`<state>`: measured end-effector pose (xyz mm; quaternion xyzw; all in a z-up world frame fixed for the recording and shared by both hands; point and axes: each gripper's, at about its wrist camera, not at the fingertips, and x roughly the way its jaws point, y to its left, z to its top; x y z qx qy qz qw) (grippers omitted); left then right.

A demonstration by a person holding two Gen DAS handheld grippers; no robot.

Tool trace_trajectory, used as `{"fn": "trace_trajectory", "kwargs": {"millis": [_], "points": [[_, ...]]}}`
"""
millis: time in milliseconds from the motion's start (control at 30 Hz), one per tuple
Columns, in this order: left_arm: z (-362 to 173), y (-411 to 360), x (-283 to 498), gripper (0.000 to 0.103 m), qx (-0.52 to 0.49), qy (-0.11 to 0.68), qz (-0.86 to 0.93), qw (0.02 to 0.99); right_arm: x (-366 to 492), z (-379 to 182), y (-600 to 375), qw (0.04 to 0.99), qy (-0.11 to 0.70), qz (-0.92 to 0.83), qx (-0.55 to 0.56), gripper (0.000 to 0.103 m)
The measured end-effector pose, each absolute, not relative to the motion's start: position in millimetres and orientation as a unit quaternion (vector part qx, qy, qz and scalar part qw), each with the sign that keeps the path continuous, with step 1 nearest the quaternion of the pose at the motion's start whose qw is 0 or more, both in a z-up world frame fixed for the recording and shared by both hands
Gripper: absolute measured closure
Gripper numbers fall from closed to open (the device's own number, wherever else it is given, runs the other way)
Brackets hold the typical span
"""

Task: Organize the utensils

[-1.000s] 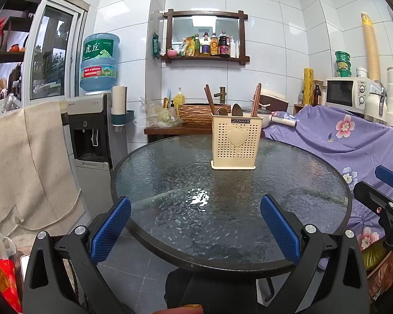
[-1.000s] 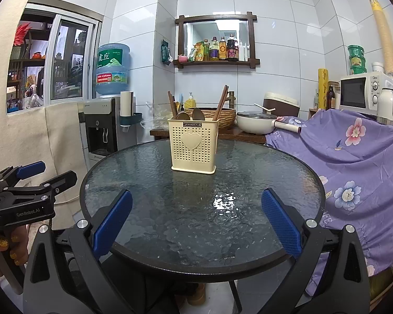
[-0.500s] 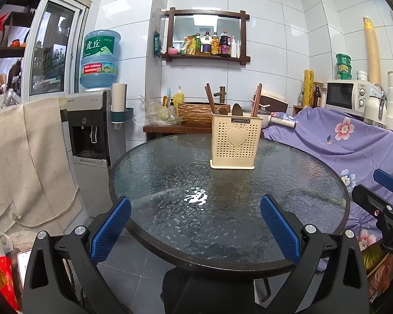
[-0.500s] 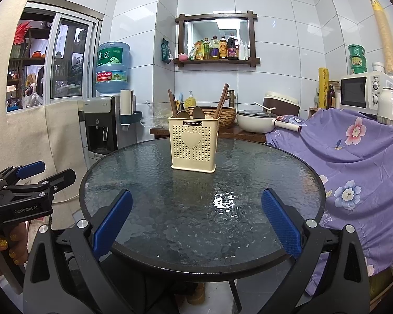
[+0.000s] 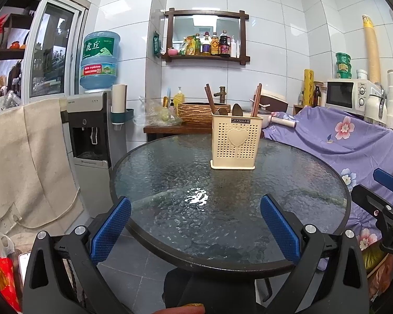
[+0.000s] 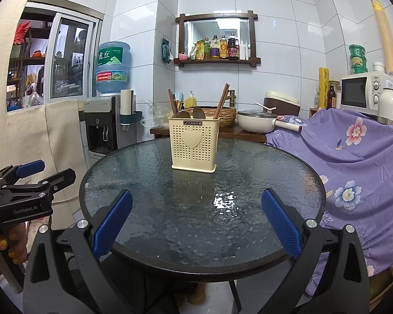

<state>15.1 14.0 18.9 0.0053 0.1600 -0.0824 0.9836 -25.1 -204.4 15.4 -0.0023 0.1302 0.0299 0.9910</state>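
The cream perforated plastic utensil holder (image 5: 234, 143) with a heart emblem stands upright on the far half of the round textured-glass table (image 5: 170, 183), holding dark wooden chopsticks (image 5: 210, 100) and spoons (image 5: 235, 110). The left gripper (image 5: 195, 229) and the right gripper (image 6: 196, 226) both hover at the table's near edge, blue-padded fingers spread wide, grasping nothing, well apart from the holder.

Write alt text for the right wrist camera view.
A cream utensil holder with chopsticks and spoons stands upright on a round glass table. The open right gripper frames the foreground, holding nothing; the left gripper shows at left.
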Motion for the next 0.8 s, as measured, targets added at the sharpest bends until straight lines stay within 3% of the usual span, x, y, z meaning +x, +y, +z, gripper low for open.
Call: {"fn": "trace_trajectory", "kwargs": {"millis": [800], "points": [[18.8, 14.2, 15.2, 0.006, 0.005, 0.160, -0.081, 0.984, -23.8, 17.0, -207.2, 0.991, 0.131, 0.032, -0.004, 0.006]]}}
